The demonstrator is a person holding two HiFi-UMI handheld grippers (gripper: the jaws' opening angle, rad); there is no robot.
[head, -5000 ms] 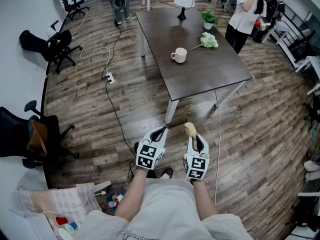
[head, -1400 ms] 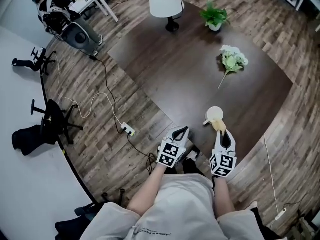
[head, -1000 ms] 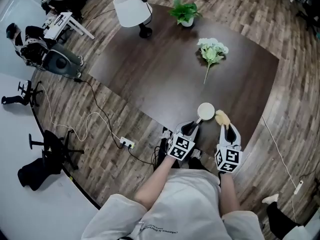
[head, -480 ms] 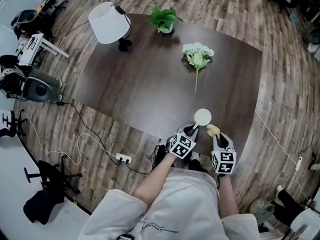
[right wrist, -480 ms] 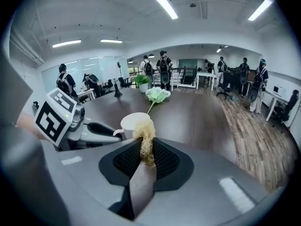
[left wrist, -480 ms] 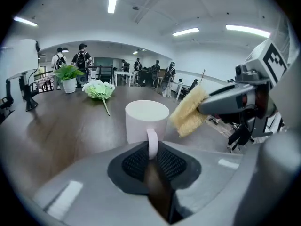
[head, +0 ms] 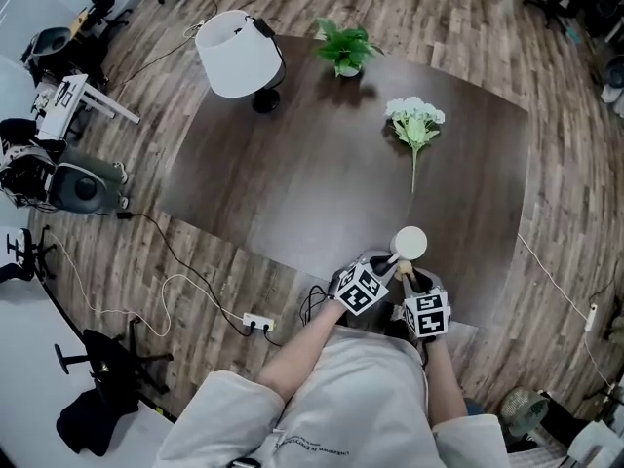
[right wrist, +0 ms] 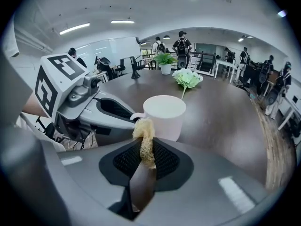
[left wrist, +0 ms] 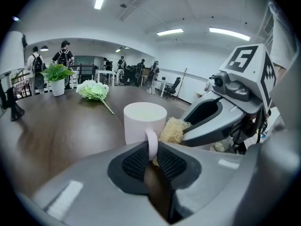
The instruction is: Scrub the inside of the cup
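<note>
Jaws of the left gripper (left wrist: 151, 150) are clamping the handle (left wrist: 151, 144) of the white cup (left wrist: 145, 120). The cup is standing upright by the near edge of the dark table (head: 312, 183), its body sitting just beyond the fingertips. Just right of the handle, the right gripper (right wrist: 144, 150) is squeezing a yellowish sponge (right wrist: 145, 134) between its pads. The sponge is poking up right beside the cup's wall, outside the rim. Farther back, a lamp (head: 237, 55), a potted plant (head: 344, 45) and a flower bunch (head: 413, 117) are sitting well apart from the cup.
</note>
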